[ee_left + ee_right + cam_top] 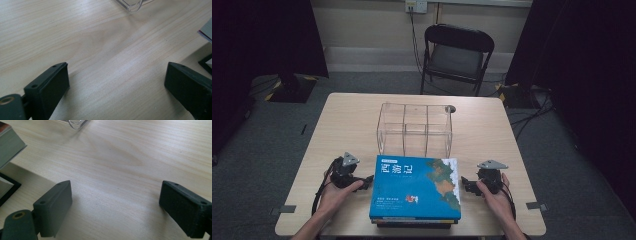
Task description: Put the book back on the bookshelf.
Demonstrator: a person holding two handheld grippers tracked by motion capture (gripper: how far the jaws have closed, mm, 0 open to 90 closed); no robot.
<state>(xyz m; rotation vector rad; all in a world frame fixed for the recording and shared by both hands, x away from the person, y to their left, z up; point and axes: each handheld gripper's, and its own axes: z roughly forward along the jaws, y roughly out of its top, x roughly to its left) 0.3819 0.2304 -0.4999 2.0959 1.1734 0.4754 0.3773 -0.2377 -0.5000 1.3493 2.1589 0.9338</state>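
While both hands rest, the left gripper [368, 181] and right gripper [465, 183] gape wide, empty, flanking the book stack [417, 187].

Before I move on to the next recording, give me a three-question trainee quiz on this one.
1. True or false: the left gripper is clamped on the blue book.
2. Where does the clear plastic organizer stand relative to the book stack? A) beyond it, toward the chair B) on top of it C) on the floor
3. In a few words: what lies between the right gripper jaws in its own view?

Key
1. False: its jaws stand apart over bare table, beside the book.
2. A
3. Nothing but bare wood; the jaws are open.
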